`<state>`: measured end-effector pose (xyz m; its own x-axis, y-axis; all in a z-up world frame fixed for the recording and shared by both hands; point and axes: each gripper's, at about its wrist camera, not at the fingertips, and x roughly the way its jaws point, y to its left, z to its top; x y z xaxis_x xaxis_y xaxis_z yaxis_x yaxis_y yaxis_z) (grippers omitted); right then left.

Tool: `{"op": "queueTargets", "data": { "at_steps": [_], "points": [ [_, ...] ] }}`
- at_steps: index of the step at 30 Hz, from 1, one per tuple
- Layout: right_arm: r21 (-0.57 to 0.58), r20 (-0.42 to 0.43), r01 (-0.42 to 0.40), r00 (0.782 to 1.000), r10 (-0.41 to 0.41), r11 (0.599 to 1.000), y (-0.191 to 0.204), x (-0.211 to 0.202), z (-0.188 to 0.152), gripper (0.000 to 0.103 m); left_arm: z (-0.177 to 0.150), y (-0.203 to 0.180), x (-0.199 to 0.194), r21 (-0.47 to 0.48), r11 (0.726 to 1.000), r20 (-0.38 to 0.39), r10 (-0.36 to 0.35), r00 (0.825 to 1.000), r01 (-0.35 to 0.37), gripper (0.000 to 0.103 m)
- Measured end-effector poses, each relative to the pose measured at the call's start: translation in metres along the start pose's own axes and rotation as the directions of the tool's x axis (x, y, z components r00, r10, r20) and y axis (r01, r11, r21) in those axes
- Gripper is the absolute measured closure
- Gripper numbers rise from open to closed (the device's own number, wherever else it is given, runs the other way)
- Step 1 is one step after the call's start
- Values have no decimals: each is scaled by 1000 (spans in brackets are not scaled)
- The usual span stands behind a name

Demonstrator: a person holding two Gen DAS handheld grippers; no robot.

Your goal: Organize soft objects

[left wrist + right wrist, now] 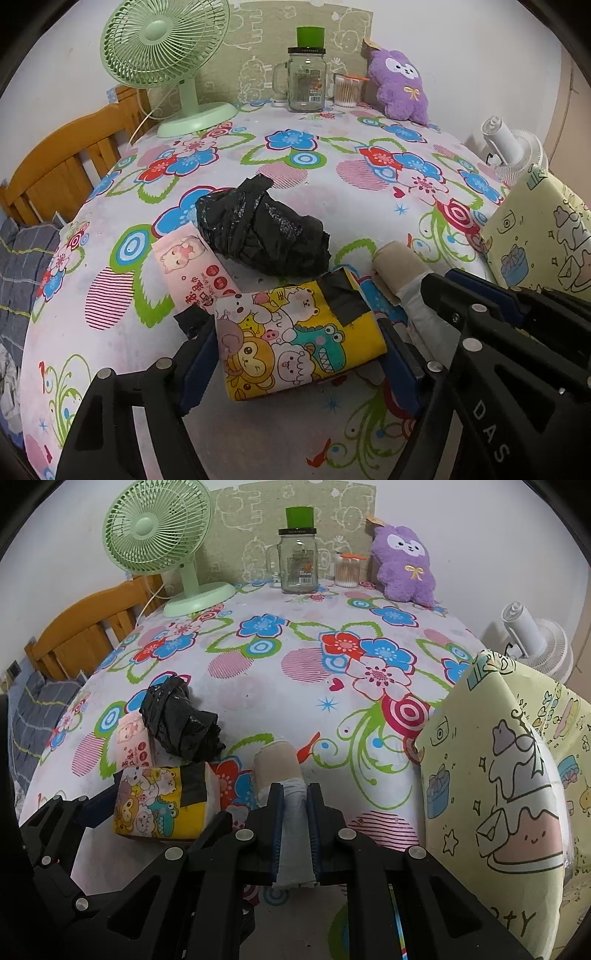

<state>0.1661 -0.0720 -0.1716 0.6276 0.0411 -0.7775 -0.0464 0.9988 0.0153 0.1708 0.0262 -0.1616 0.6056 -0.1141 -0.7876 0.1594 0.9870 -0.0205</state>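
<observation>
Right gripper [294, 819] — jaws clamped tight on a rolled beige-and-white cloth bundle [282, 771] whose far end rests on the flowered tablecloth [295, 657]. Left gripper [299, 354] — jaws spread wide, straddling a yellow cartoon-print tissue pack [295, 339]; whether the pads press it, cannot tell. At 12 o'clock from that pack, a crumpled black plastic bag [262, 232]; at 10 o'clock, a pink tissue packet [192, 269]. Pale yellow cartoon-print box [498, 794] at 3 o'clock of the right tool. Far edge: green desk fan [159, 539], glass jar [298, 568], purple plush toy [404, 565].

A floral-clothed table [295, 664] stands against a pale wall [480, 535], beside a wooden headboard [85, 627].
</observation>
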Motion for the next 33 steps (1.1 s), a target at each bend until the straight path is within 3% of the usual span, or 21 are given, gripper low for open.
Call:
{"op": "queueTargets", "data": {
  "at_steps": [23,28,29,32,33],
  "points": [
    [-12,97,-19,995,20,1000,6,-47,-2,87,-2,-1,-51,-1,999,91,42,995,-42,24],
    [-25,84,-20,996,22,999,8,-46,-5,86,-7,1,-51,-1,999,83,50,995,-50,24],
    [-30,80,-11,997,14,999,9,-45,-5,82,-8,1,-50,1,999,80,51,996,-51,24],
    [-30,69,-4,998,6,1000,11,-40,-7,51,-10,2,-46,7,999,71,48,996,-48,24],
    [-27,74,-9,997,11,1000,11,-39,-8,44,-11,3,-45,6,999,67,47,997,-48,24]
  ]
}}
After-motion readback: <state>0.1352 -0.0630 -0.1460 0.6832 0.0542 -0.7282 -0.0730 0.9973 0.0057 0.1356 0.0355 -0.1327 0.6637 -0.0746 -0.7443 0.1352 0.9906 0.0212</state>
